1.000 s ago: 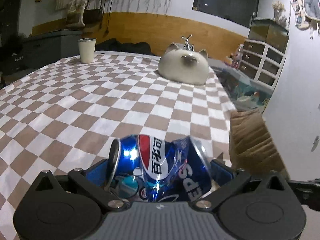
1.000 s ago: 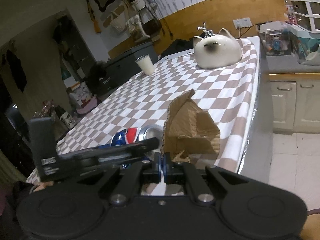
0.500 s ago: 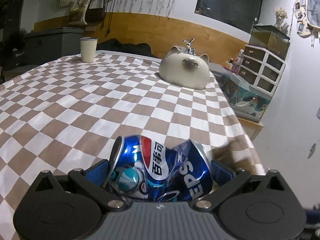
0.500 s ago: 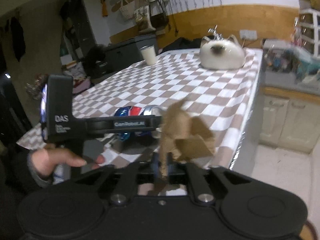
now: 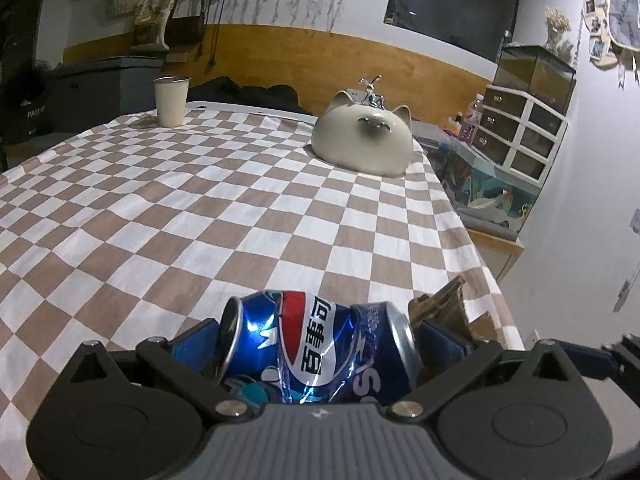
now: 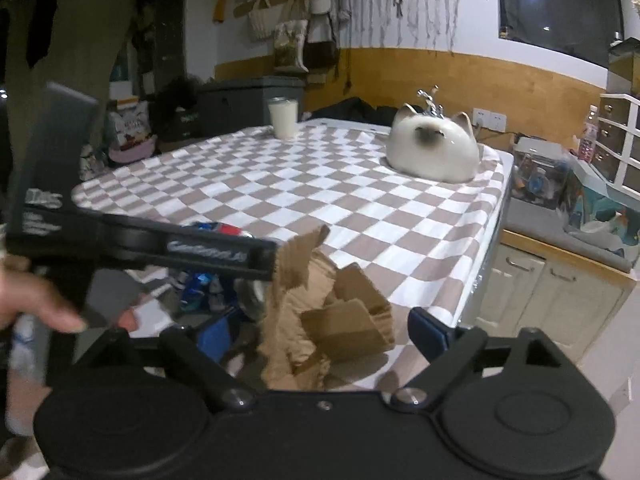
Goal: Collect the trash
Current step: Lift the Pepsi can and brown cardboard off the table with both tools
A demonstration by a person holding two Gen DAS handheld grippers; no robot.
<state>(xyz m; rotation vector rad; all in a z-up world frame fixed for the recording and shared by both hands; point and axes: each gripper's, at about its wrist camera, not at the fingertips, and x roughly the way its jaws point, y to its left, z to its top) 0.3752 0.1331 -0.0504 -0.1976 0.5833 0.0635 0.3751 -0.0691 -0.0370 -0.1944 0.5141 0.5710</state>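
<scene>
Crushed blue cola can (image 5: 320,352) sits clamped crosswise in the left gripper (image 5: 320,344), low over the near edge of the checkered tablecloth (image 5: 224,216). Just beside it, the right gripper (image 6: 320,332) is spreading its jaws, and the torn cardboard scrap (image 6: 328,312) stands loose between them, pads clear. Farther back sit a cat-shaped ceramic piece (image 6: 434,152) and a white cup (image 5: 171,100).

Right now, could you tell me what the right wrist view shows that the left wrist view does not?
Only the right wrist view shows the person's hand and the right gripper, its jaws opening around the torn cardboard. Only the left wrist view shows the crushed can clamped in the left gripper. Both show the cup and cat figurine.
</scene>
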